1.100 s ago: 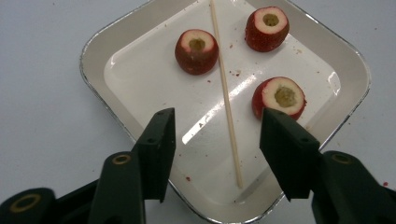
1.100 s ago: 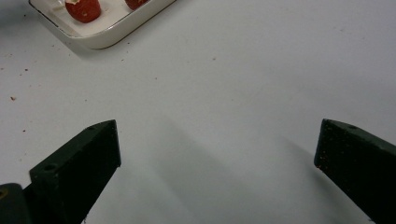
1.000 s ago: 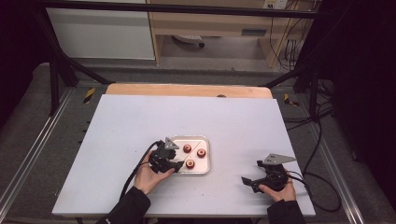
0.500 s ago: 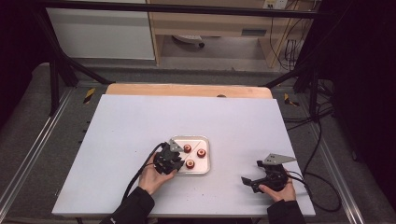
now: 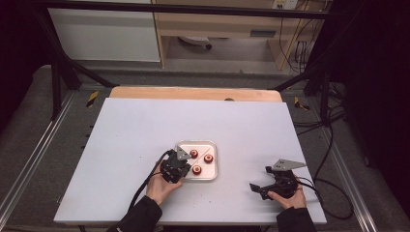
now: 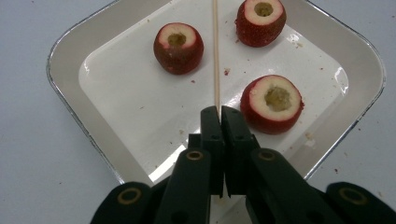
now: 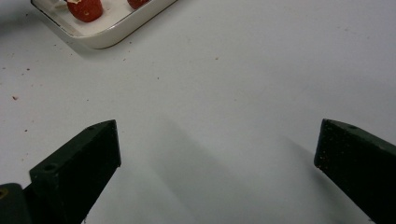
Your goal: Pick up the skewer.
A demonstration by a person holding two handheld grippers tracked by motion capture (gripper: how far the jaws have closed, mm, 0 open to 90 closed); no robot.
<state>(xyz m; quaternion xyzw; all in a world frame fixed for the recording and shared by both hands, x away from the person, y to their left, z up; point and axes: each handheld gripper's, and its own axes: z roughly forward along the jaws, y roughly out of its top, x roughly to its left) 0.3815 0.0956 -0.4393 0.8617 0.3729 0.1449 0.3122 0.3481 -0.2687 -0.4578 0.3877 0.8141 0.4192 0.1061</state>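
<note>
The left gripper [image 6: 218, 112] has its jaws pinched together on a thin wooden skewer [image 6: 215, 51], which runs from between the pads straight out over the white tray [image 6: 74, 100]; they have just been closing, and the stick now sits clamped between them. In the high view the same gripper [image 5: 177, 166] hangs over the near left edge of the tray [image 5: 212, 176], which lies on the table [image 5: 121, 145] close to the person's side. Three strawberries with their tops cut off rest on the tray: one [image 6: 179, 48] to the left of the skewer, one [image 6: 261, 21] at the far right, and one [image 6: 275, 103] just beside the jaws on the right. None of them touches the stick, and none is threaded on it as far as the pictures show. The right gripper [image 7: 217, 144] has its jaws spread wide with nothing between them, resting low over bare table well apart from the tray; from above it [image 5: 263, 187] sits near the front right corner in the person's hand. Judging by this, the work looks like putting the fruit on the skewer, and it is at its very start: the stick is taken hold of, perhaps not yet lifted clear, while all three strawberries remain to be picked up and pushed on
</note>
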